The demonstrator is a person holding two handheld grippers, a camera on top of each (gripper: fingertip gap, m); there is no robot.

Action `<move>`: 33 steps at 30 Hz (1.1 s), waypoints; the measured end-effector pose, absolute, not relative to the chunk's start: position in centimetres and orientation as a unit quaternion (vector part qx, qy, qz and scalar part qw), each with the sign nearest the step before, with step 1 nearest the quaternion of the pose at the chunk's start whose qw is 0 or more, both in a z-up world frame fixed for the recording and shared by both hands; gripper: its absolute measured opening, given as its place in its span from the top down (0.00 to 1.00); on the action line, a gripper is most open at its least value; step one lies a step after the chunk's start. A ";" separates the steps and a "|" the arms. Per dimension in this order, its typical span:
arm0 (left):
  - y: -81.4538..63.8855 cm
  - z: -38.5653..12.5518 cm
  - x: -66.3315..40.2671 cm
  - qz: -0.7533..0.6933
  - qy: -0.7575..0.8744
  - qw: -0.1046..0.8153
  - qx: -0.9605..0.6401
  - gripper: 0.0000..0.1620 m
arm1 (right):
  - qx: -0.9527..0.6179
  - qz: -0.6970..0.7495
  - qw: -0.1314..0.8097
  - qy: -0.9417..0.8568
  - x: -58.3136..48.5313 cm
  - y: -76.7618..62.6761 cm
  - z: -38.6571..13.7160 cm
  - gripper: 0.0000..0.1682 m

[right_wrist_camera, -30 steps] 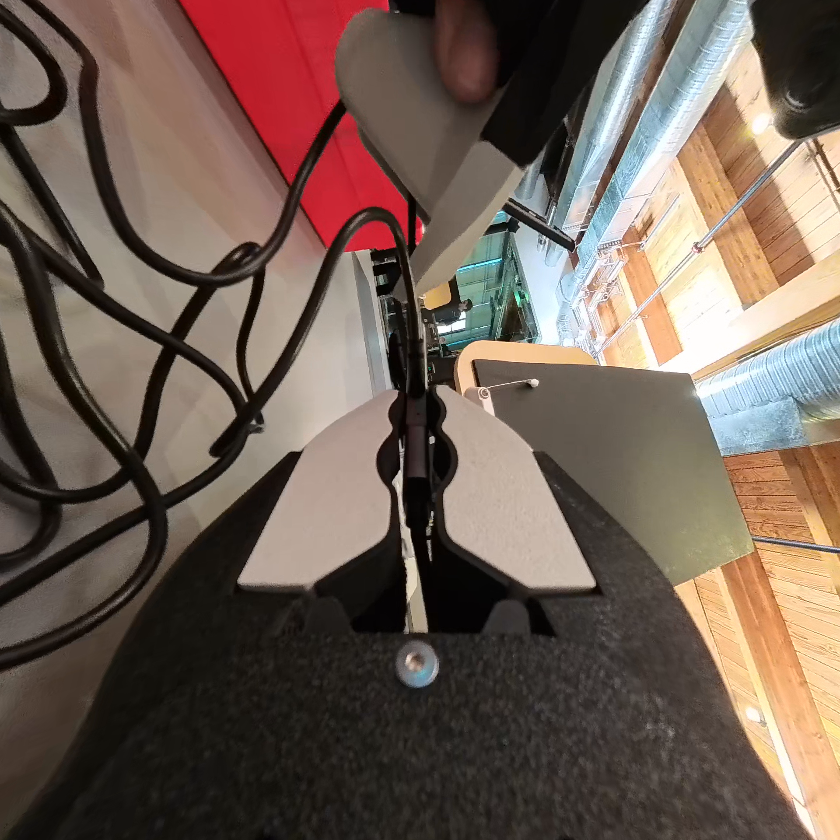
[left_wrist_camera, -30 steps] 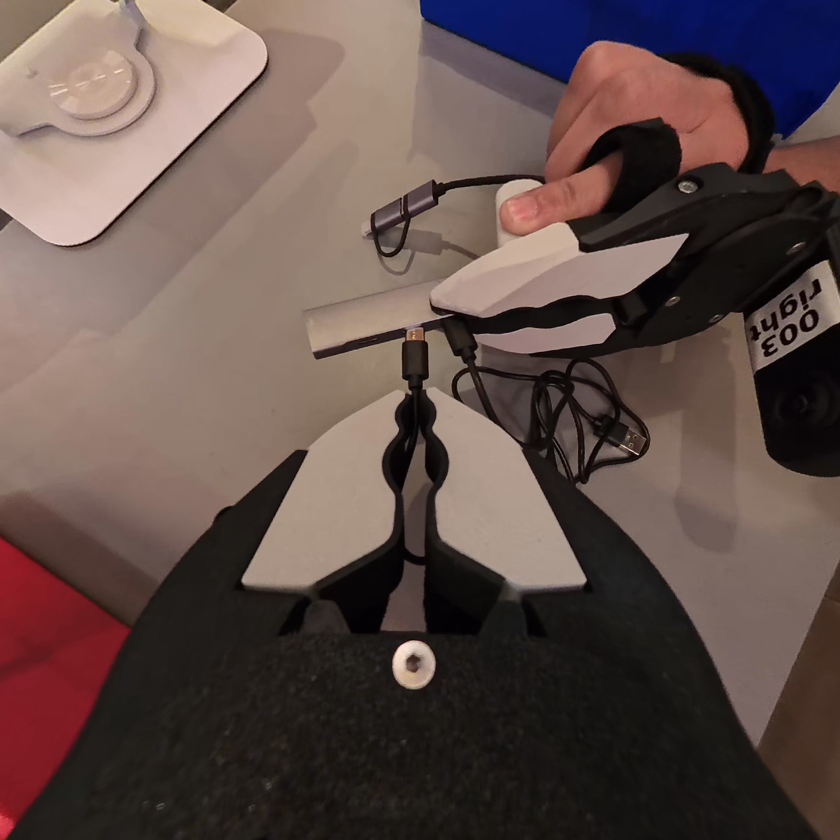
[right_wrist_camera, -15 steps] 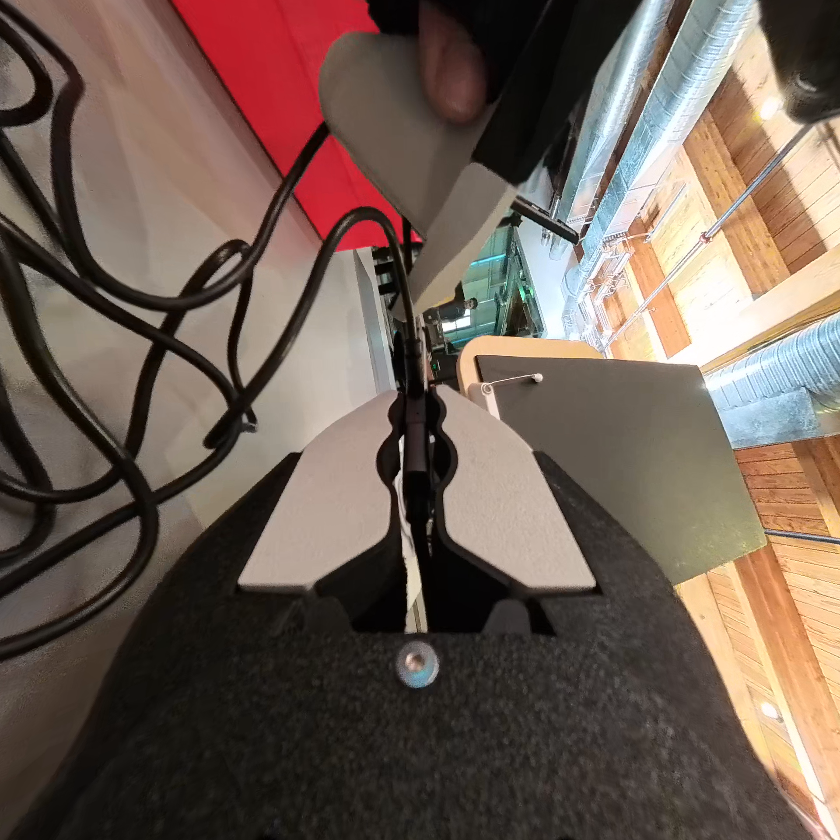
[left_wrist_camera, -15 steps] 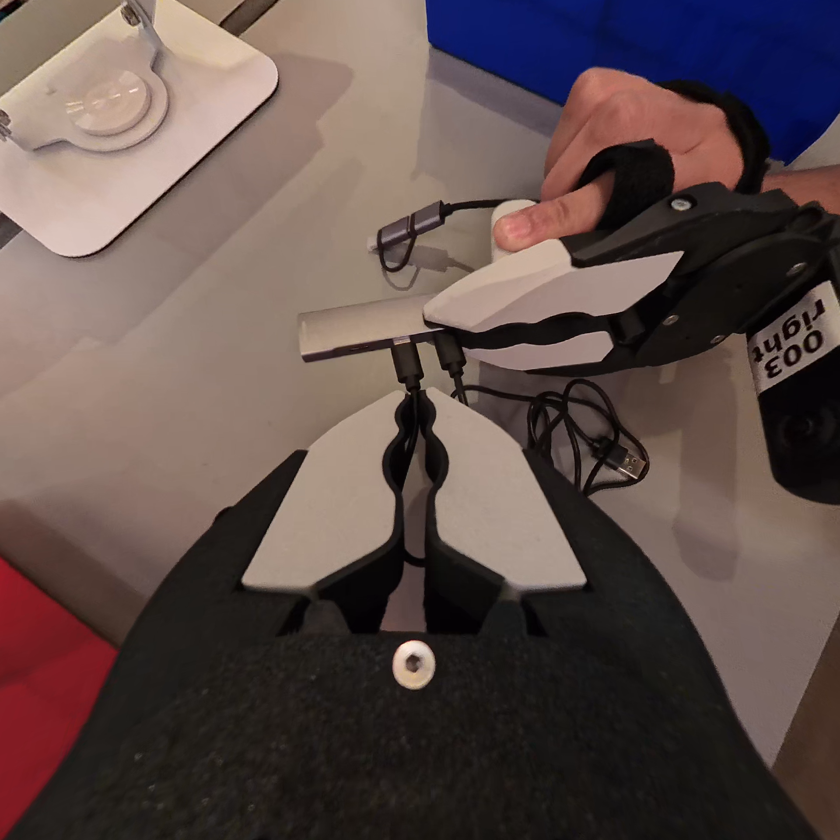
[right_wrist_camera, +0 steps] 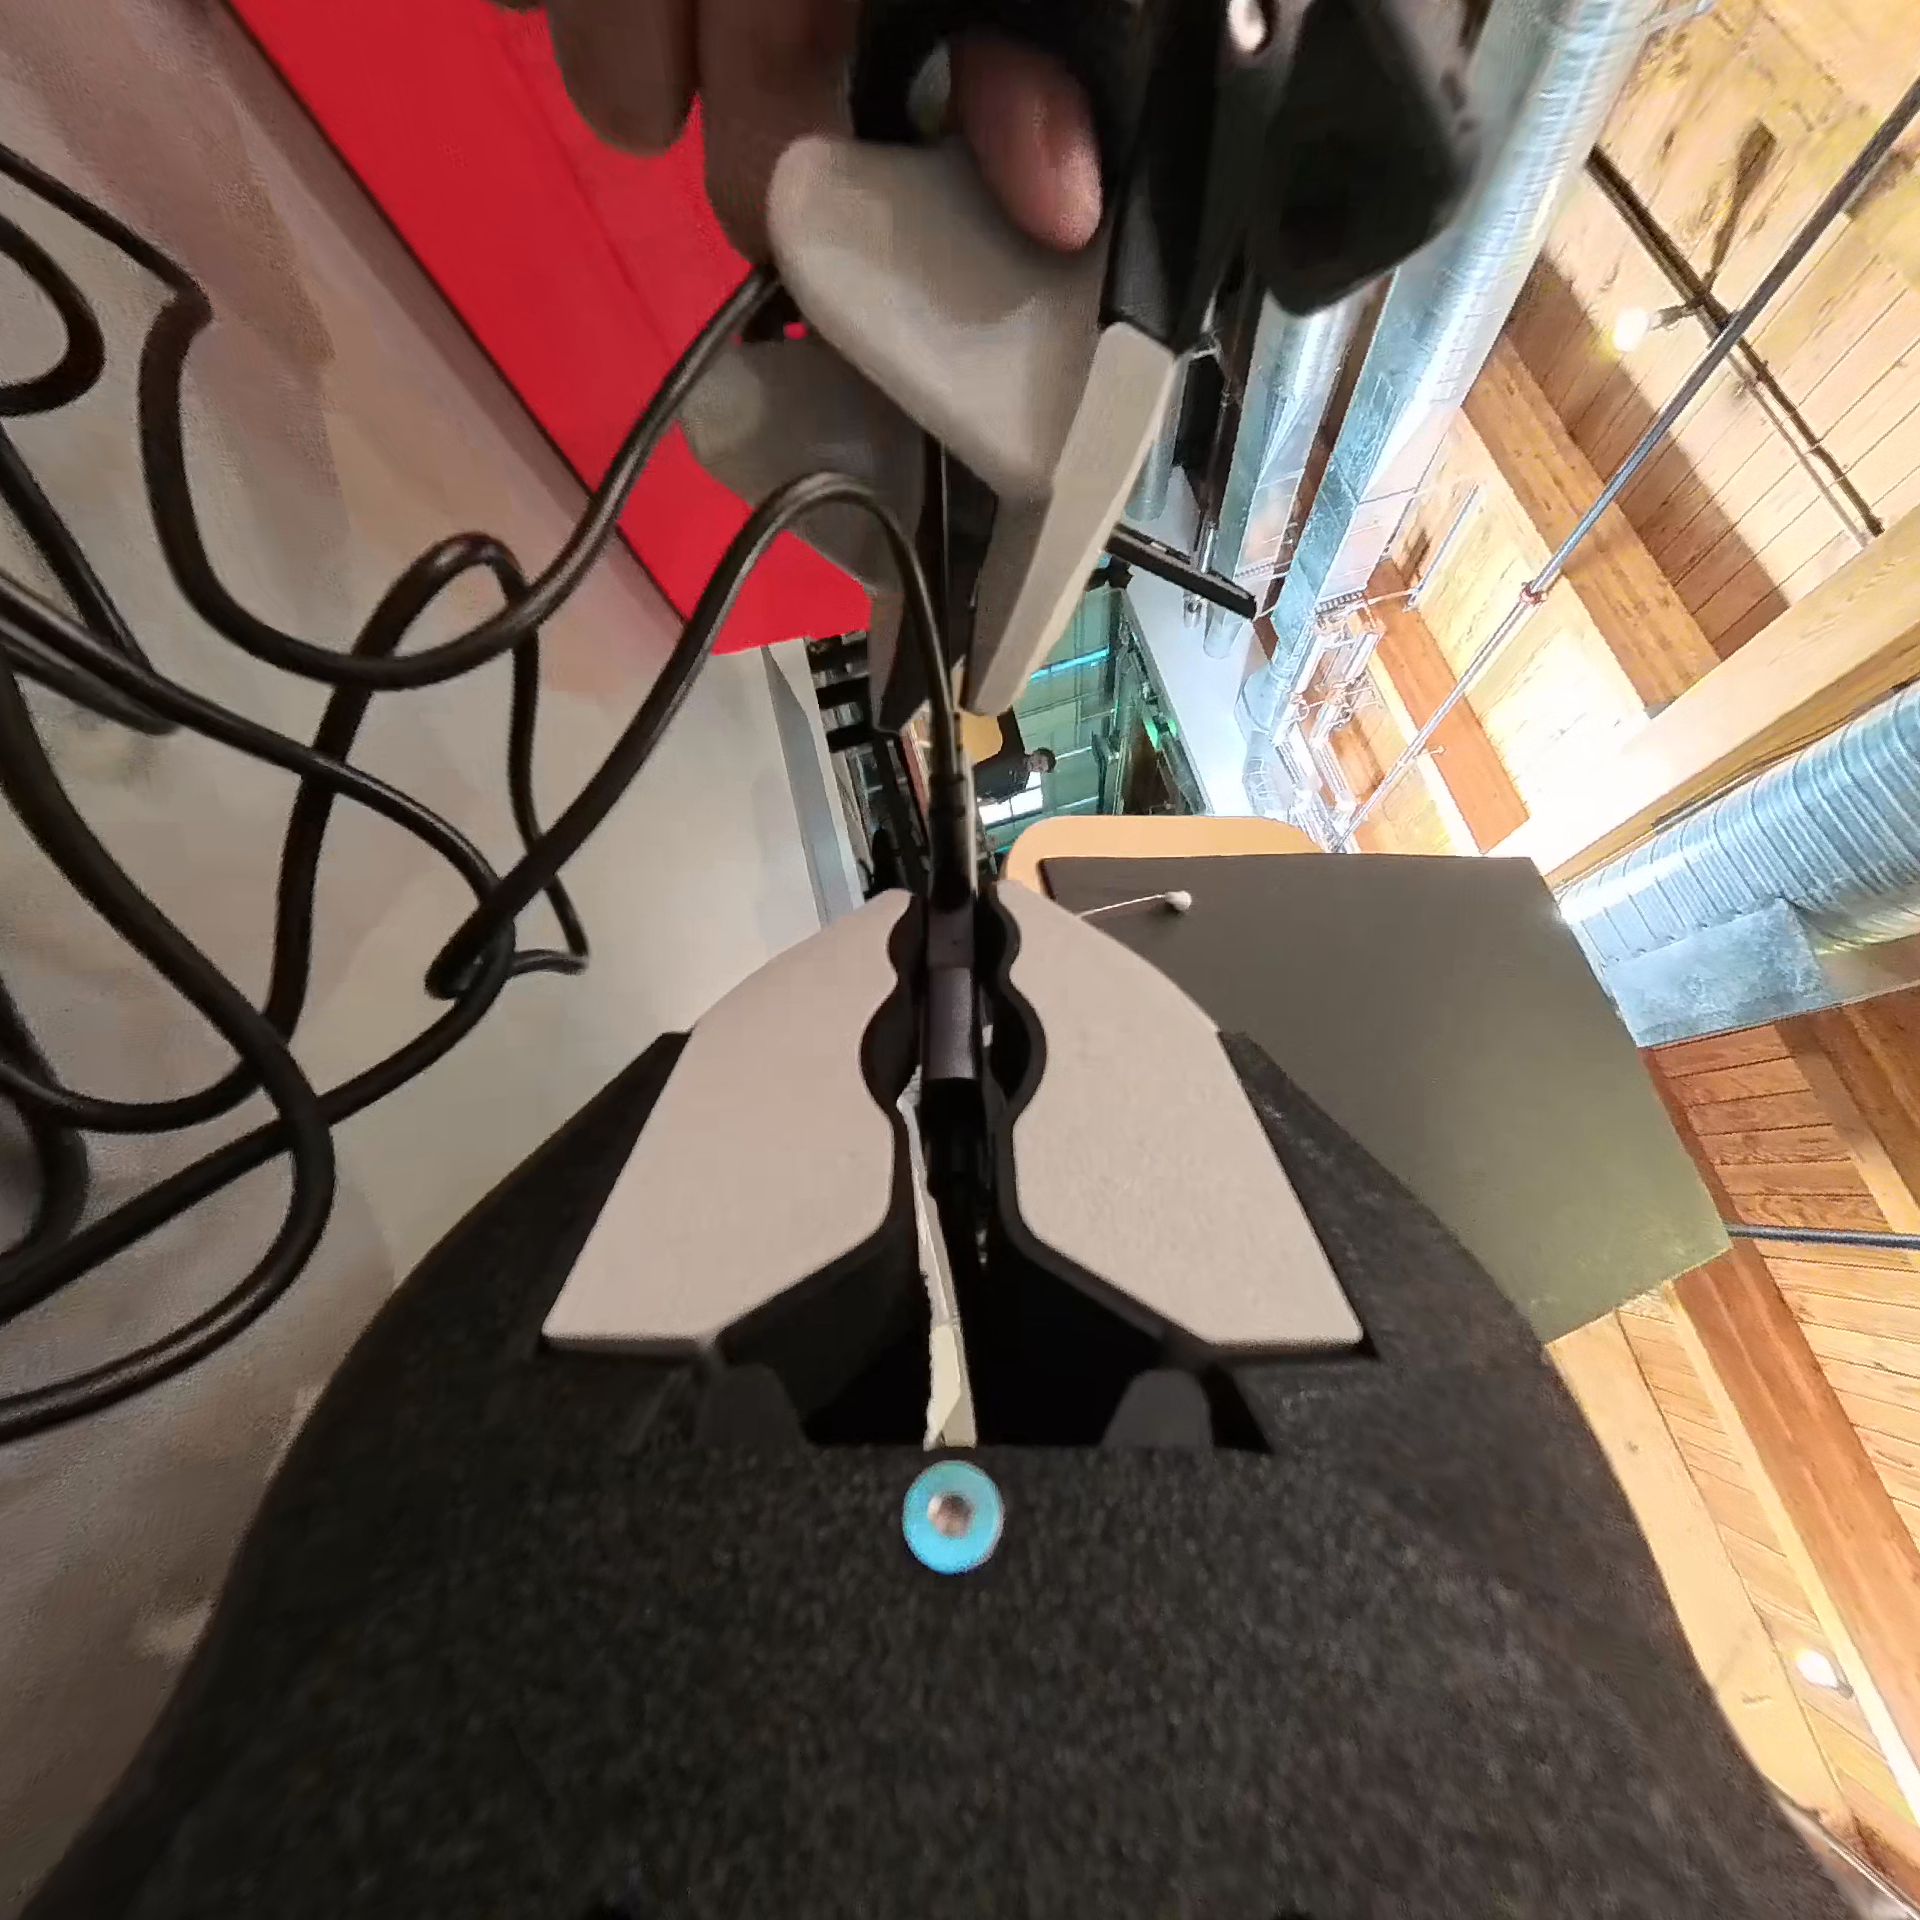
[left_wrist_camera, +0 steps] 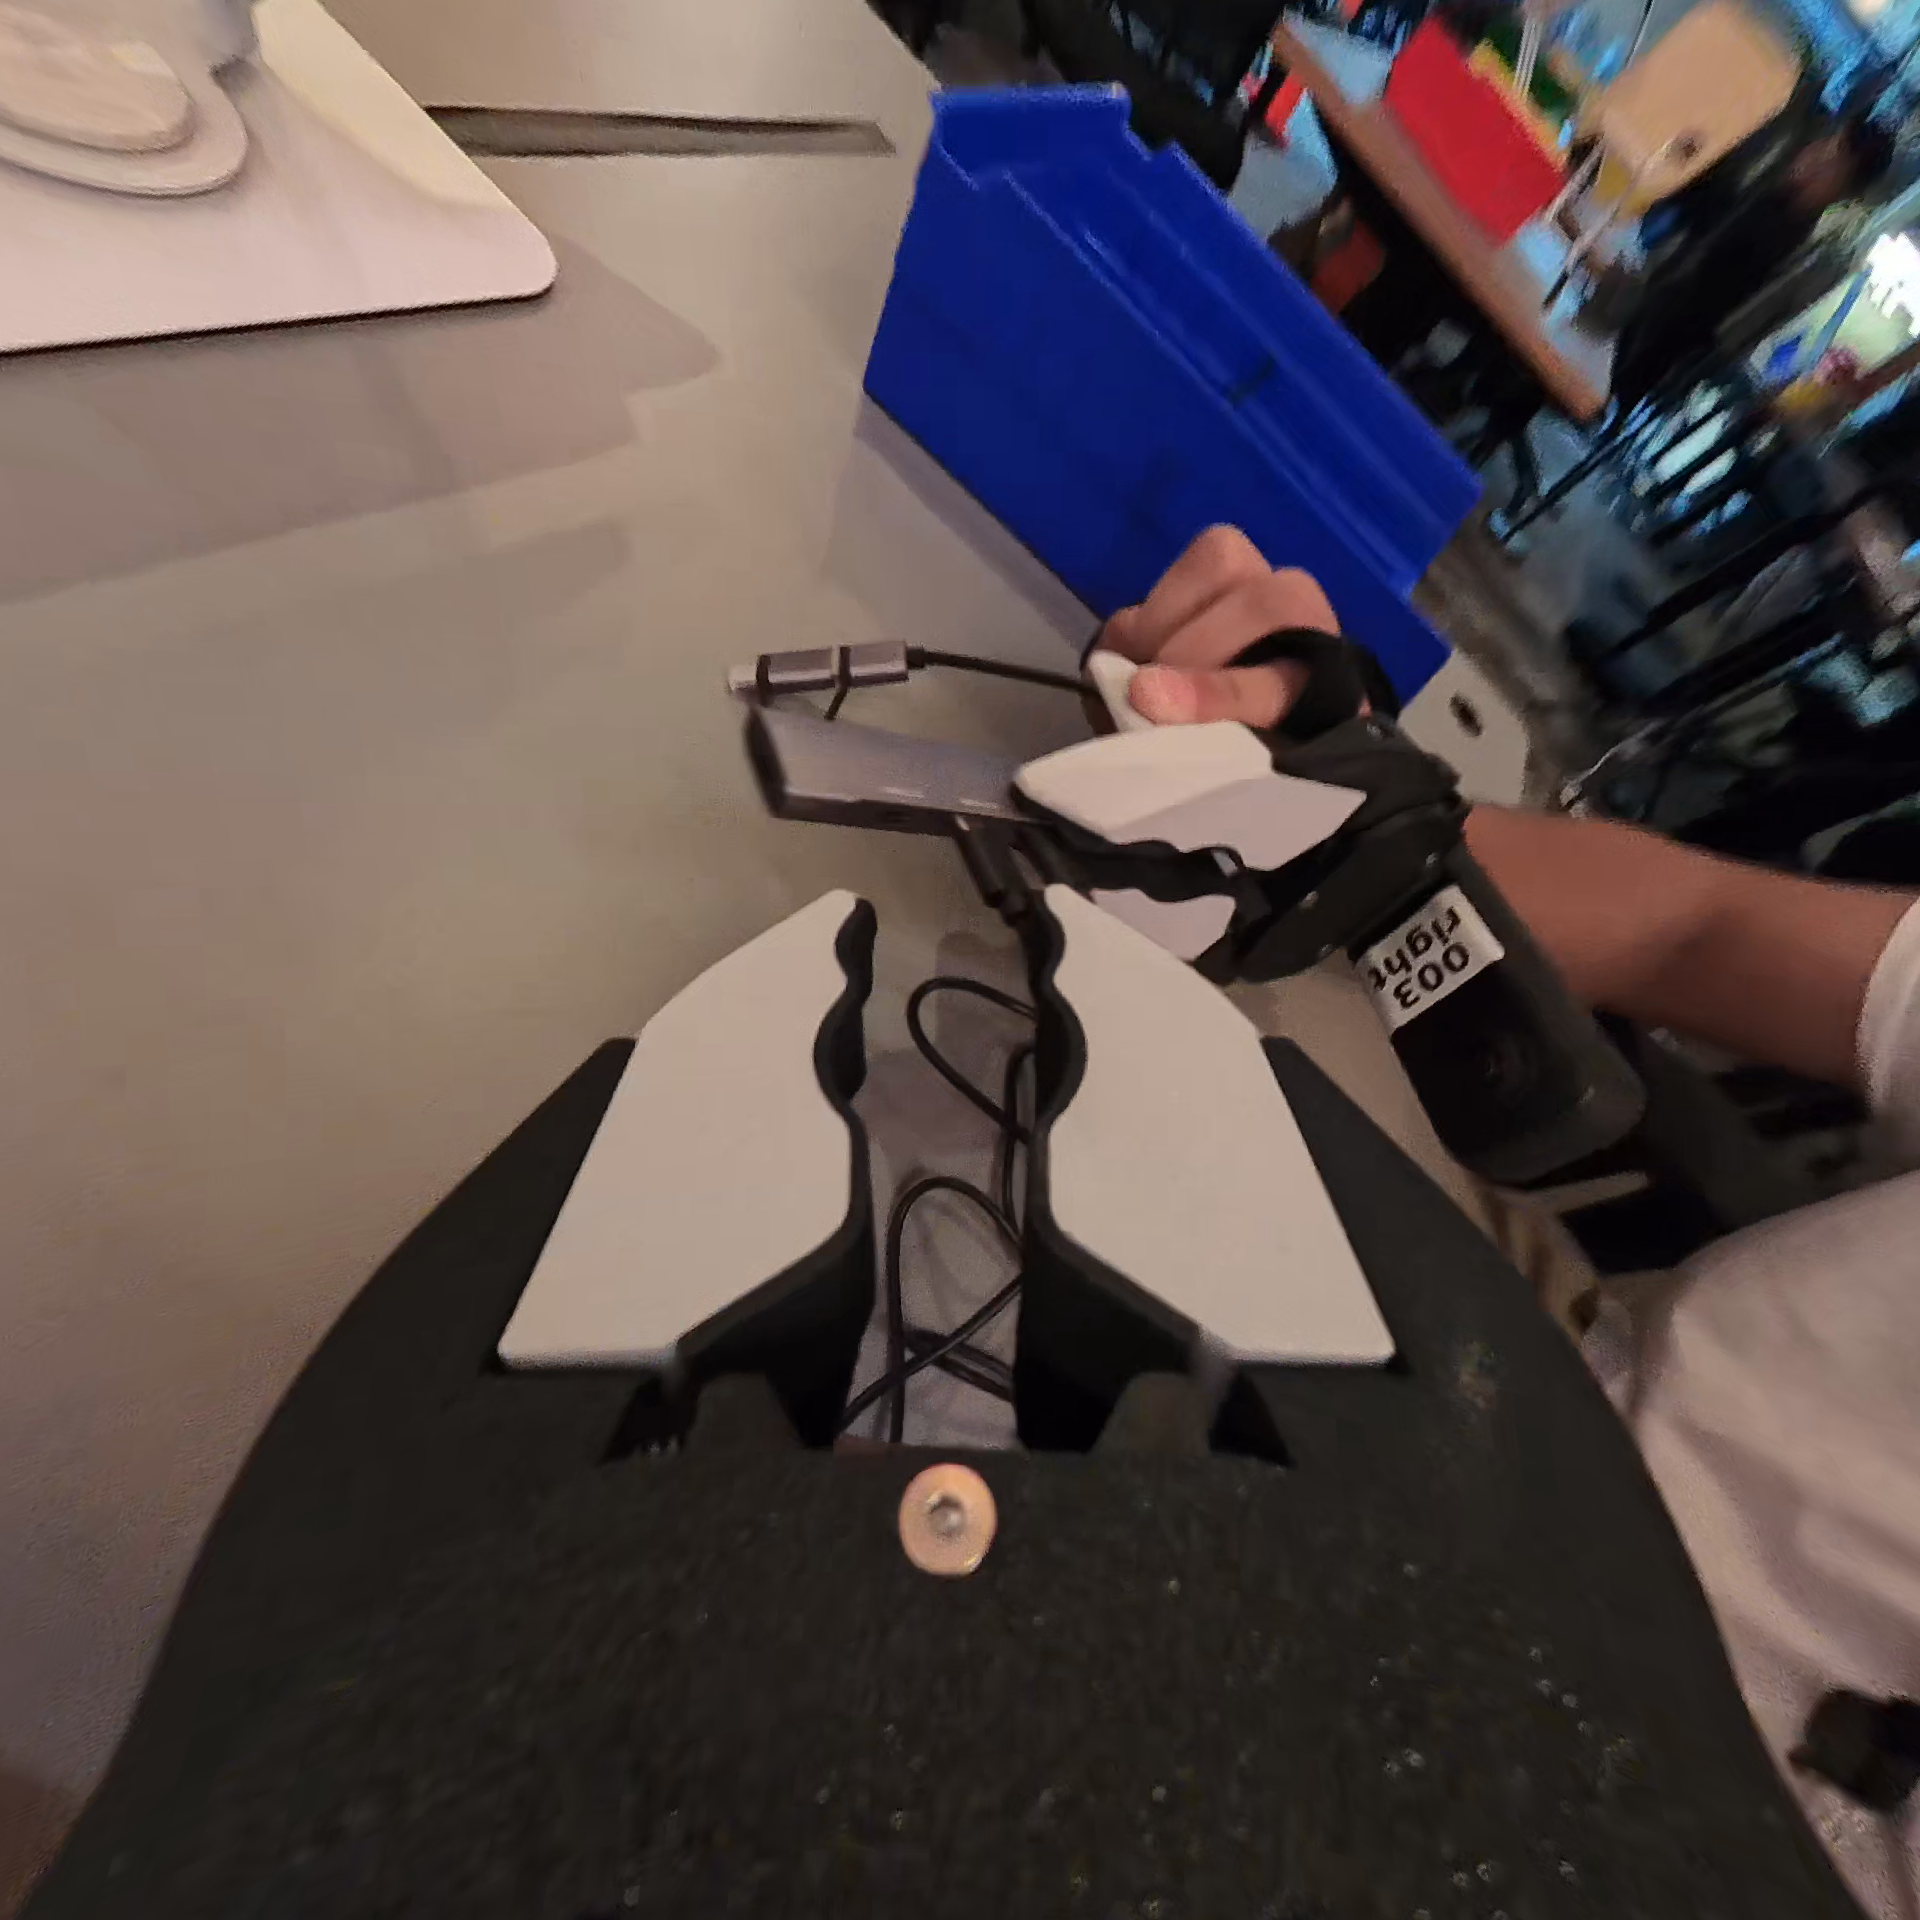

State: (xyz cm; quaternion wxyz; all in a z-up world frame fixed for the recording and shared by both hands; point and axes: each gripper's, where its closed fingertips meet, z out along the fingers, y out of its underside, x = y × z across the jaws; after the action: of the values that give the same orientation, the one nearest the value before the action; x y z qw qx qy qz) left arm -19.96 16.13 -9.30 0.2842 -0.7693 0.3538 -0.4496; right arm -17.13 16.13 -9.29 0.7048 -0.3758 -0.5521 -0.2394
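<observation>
Grey and glossy, the counter (left_wrist_camera: 312,727) fills the left of the left wrist view, with a blue bin (left_wrist_camera: 1122,343) at upper centre — its contents cannot be seen — and a white pad (left_wrist_camera: 260,260) at upper left. Right of centre, the right gripper (left_wrist_camera: 1049,821) is clamped on the end of a slim grey hub (left_wrist_camera: 873,774), whose long axis runs left to right across the frame, raised off the counter. The left gripper (left_wrist_camera: 951,925) sits just below it, jaws parted and holding nothing — black cable (left_wrist_camera: 997,1132) hangs between them from a plug under the hub. A small adapter (left_wrist_camera: 826,665) dangles just above.
</observation>
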 end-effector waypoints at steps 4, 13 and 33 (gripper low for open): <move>16.8 -8.8 -20.0 -0.487 0.317 0.275 -0.766 0.72 | -0.356 -0.203 0.725 -0.553 -17.7 14.9 -8.7 0.95; 16.7 -8.9 -19.6 -0.534 0.283 0.238 -0.761 0.87 | -0.329 -0.215 0.729 -0.560 -18.0 14.2 -8.7 0.95; 17.0 -10.1 -19.2 -0.576 0.193 0.202 -0.768 0.90 | -0.414 -0.237 0.669 -0.570 -17.4 16.2 -10.2 0.94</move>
State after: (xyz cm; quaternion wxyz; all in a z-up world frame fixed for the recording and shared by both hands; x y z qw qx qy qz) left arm -19.22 17.03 -10.12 0.2025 -0.7684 0.1927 -0.5757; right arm -17.41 16.22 -10.16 0.6694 -0.4137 -0.5696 -0.2371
